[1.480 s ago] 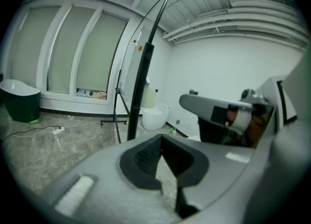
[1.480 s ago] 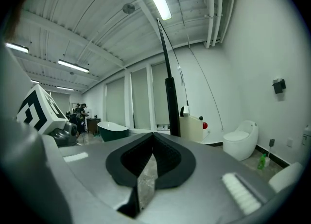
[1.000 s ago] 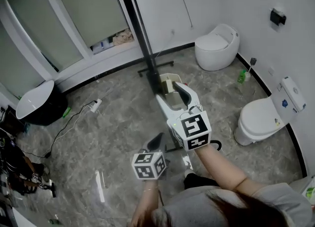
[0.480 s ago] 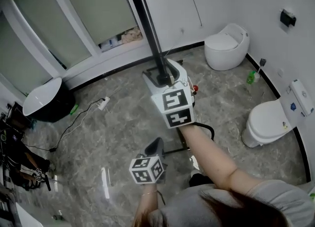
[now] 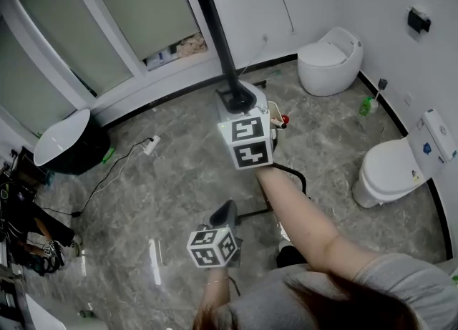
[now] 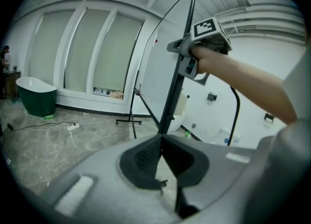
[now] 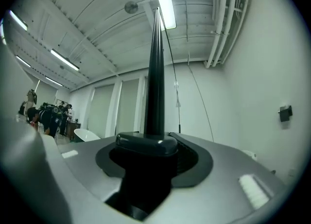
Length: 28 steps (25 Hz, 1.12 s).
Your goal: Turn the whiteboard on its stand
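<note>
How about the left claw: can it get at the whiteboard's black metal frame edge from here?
Probably yes. The left claw points straight at the black metal frame edge, nothing in between; its jaws are shut and would need opening first.

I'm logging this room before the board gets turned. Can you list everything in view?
whiteboard: one, white with black frame, centre of room
round toilet: one, white, far right corner
second toilet: one, white, right wall
bathtub: one, dark outside, left by the windows
power strip: one, white, floor, left of the whiteboard
bottle: one, green, floor between the toilets
left gripper: one, grey, low, shut on nothing
right gripper: one, grey, raised; jaws have just been closing, whiteboard's frame between them
</note>
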Available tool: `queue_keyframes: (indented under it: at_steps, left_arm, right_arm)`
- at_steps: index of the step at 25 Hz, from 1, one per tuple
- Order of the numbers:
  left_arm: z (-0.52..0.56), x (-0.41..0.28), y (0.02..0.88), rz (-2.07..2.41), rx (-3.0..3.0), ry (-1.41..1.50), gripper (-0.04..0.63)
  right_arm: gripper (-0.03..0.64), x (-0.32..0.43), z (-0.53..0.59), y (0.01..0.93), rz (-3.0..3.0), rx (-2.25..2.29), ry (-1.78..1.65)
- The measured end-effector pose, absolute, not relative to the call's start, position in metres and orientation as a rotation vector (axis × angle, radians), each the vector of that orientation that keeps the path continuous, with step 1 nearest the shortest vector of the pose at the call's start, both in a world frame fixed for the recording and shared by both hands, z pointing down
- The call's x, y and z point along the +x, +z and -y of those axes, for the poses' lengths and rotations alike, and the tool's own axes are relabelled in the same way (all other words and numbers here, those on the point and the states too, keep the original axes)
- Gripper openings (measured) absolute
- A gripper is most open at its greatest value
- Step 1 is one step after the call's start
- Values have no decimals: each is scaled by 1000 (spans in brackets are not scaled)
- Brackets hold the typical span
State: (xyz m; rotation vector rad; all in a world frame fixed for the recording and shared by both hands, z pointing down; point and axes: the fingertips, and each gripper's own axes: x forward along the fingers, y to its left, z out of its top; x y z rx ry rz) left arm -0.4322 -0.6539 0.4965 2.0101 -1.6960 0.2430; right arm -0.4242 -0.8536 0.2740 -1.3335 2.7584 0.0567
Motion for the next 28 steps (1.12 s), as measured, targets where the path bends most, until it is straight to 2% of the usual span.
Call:
queue_keyframes:
  at_steps: [28]
  left_arm:
    - [569, -387, 495, 1623, 2087, 288, 2]
  right_arm:
    - [192, -377, 757, 270, -2741, -1352, 58]
